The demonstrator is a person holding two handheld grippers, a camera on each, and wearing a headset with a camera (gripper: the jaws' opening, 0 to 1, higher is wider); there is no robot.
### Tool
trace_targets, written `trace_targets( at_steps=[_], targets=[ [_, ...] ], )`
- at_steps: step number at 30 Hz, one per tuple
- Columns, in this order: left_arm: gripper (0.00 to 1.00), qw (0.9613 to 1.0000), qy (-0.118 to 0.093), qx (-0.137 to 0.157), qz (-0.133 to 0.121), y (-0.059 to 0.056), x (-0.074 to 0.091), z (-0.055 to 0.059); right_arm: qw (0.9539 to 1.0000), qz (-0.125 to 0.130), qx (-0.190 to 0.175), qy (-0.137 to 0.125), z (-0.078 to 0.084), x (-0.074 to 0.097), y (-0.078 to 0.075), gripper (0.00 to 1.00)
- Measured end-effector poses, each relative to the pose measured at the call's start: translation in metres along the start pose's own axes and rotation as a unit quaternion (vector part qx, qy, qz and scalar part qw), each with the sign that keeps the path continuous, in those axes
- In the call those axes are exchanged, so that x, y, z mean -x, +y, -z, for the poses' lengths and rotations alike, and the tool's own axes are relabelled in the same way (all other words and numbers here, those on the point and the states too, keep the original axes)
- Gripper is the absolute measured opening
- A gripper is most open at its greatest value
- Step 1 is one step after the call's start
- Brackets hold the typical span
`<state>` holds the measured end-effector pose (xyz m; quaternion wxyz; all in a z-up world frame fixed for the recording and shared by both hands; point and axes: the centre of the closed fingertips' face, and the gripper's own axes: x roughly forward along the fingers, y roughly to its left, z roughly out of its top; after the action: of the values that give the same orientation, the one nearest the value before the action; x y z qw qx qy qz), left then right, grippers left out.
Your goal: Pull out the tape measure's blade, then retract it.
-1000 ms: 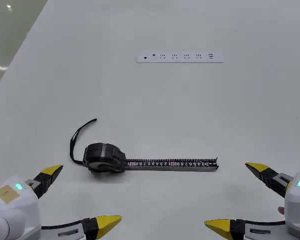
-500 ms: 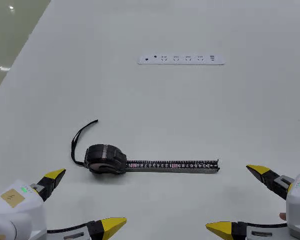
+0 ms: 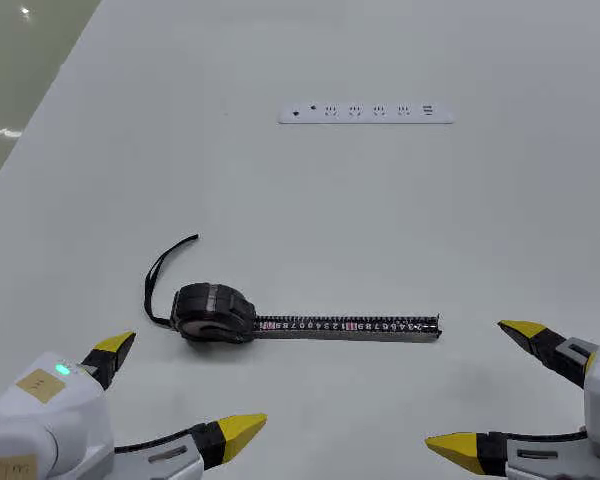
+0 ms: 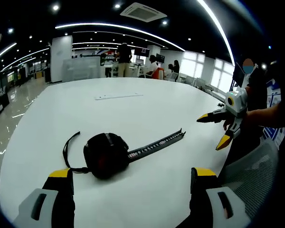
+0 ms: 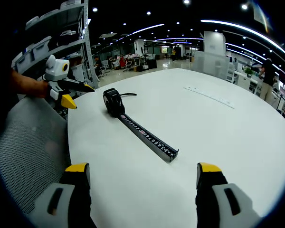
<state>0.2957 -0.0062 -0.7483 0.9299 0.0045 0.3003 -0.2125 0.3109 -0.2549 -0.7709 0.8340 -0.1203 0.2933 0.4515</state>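
Little has shifted in the last second: the left gripper point(image 3: 180, 385) has crept a touch forward and inward at the near edge of the table point(image 3: 310, 200), while the tape measure point(image 3: 213, 312) lies just where it did against the power strip point(image 3: 365, 113) far behind it. From where I stand, both tools are spread wide and hold nothing; the right gripper point(image 3: 482, 385) sits off the free end of the blade point(image 3: 348, 327), near it but not touching, and the left one hangs in front of the black case, also apart from it.

The case rests on its side toward the left of the table, its strap point(image 3: 160, 270) curling away behind it. The blade runs out flat along the tabletop to the right, hook end free.

So the first half looks done: the blade is out and staying out on its own, which suggests a lock is holding it, though I can't see the lock from here. What's left, to my eye, is the retraction, with someone having to steady the case and release the blade so it runs back in
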Motion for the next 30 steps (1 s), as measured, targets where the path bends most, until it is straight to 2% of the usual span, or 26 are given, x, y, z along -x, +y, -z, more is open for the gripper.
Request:
trace_targets(
  at_steps=[5,10,23,30],
  targets=[
    [1.0,0.9995,0.004,0.006,-0.031,0.009,-0.005,0.001,0.9996,-0.015,0.021,0.01,0.006,-0.003,-0.001,0.92],
    [1.0,0.9988,0.004,0.008,-0.049,0.012,-0.01,-0.002,0.999,-0.026,0.031,0.015,0.01,-0.006,-0.005,0.9],
    [0.99,0.9968,-0.003,0.023,-0.076,0.016,-0.025,-0.008,0.9955,-0.052,0.077,0.02,0.012,-0.015,-0.019,0.79],
    [0.98,0.9951,0.005,0.032,-0.093,0.023,-0.033,-0.006,0.9919,-0.069,0.102,0.028,0.011,-0.024,-0.027,0.7]
  ],
)
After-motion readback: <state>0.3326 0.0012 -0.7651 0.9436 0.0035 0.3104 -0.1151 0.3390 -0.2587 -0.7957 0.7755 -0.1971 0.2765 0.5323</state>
